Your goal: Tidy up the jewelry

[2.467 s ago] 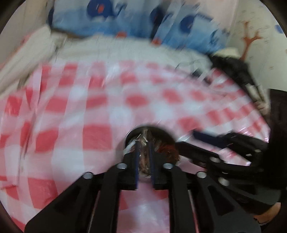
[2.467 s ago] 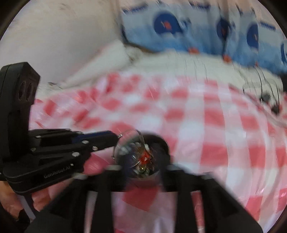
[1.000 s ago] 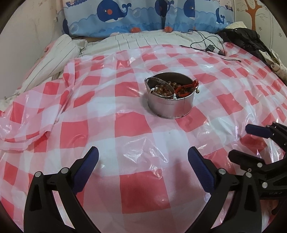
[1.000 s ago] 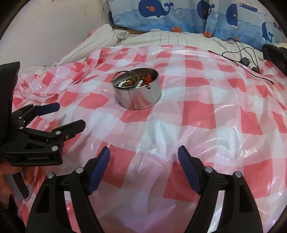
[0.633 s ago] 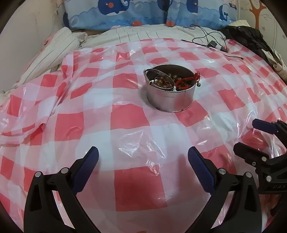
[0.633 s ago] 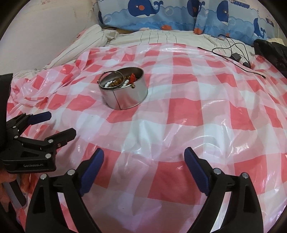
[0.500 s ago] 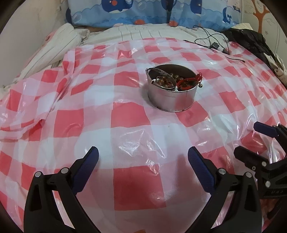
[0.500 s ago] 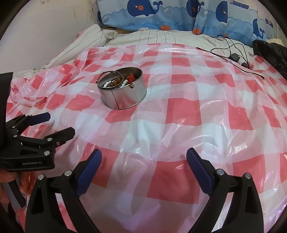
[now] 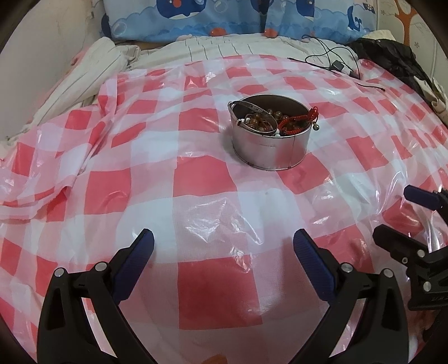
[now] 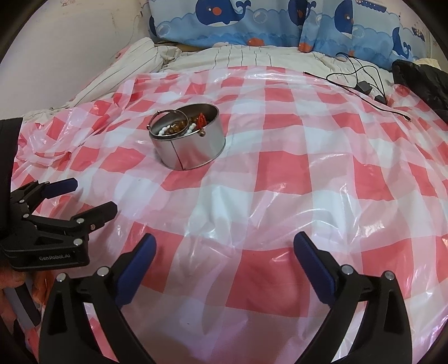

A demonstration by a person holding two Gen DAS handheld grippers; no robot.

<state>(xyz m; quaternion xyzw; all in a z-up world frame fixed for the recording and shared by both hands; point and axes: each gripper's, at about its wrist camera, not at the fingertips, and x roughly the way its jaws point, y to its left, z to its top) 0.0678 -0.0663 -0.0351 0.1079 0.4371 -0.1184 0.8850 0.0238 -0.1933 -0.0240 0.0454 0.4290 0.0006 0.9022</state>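
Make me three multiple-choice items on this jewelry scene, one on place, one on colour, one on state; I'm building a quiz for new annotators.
1. Where does the metal tin stand?
A. on the checked plastic sheet
B. on the whale pillow
C. on the black garment
2. What colour is the cord bracelet draped over the tin's rim?
A. green
B. red
C. blue
3. How do both tools stand, left tool and right tool?
A. shut on the tin
B. shut on a bracelet
C. open and empty

Key: A, checks surround the tin's base; B, the cord is red; C, only sheet shows between the spread fingers.
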